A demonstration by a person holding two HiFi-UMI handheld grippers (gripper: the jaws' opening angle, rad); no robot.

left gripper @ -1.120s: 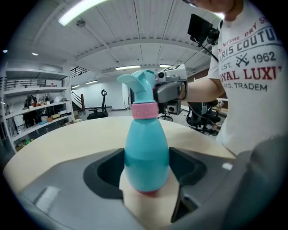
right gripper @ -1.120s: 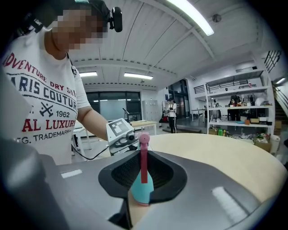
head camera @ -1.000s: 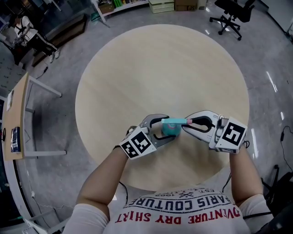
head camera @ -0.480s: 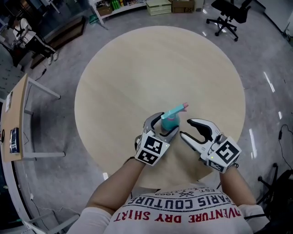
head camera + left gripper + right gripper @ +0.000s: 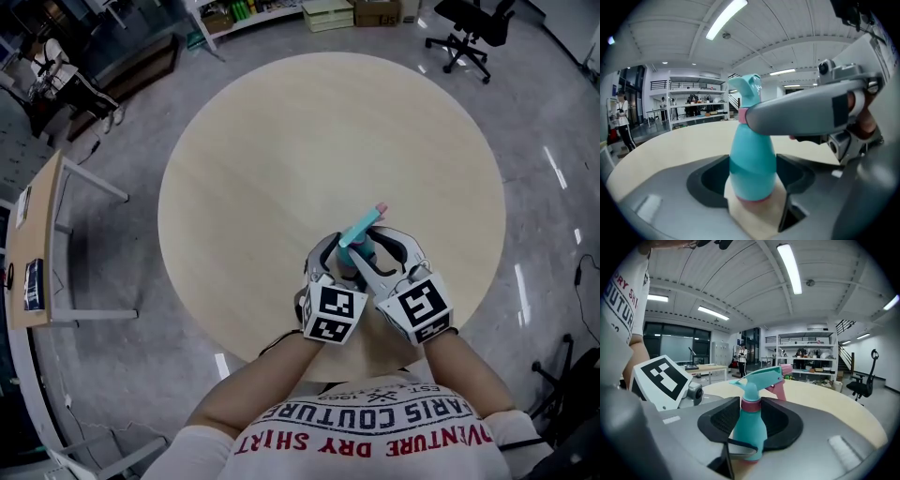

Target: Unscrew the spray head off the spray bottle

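Grey left tool (image 5: 339, 261) and right tool (image 5: 380, 248) carry black-and-white marker cubes (image 5: 335, 314); white T-shirt (image 5: 366, 442), red lettering.

Right gripper (image 5: 751, 401) — grey jaws with black pads, which have just been closing. A teal plastic spray bottle (image 5: 750, 430) stands between them, with the pads against its pink collar (image 5: 751, 404) on both sides. The bottle is upright on the pale round wooden table (image 5: 829, 401). Its teal spray head (image 5: 761, 376) points right and is pink-tipped. Near left: black-and-white marker cube (image 5: 661, 376). Far right — black office chair (image 5: 862, 378).
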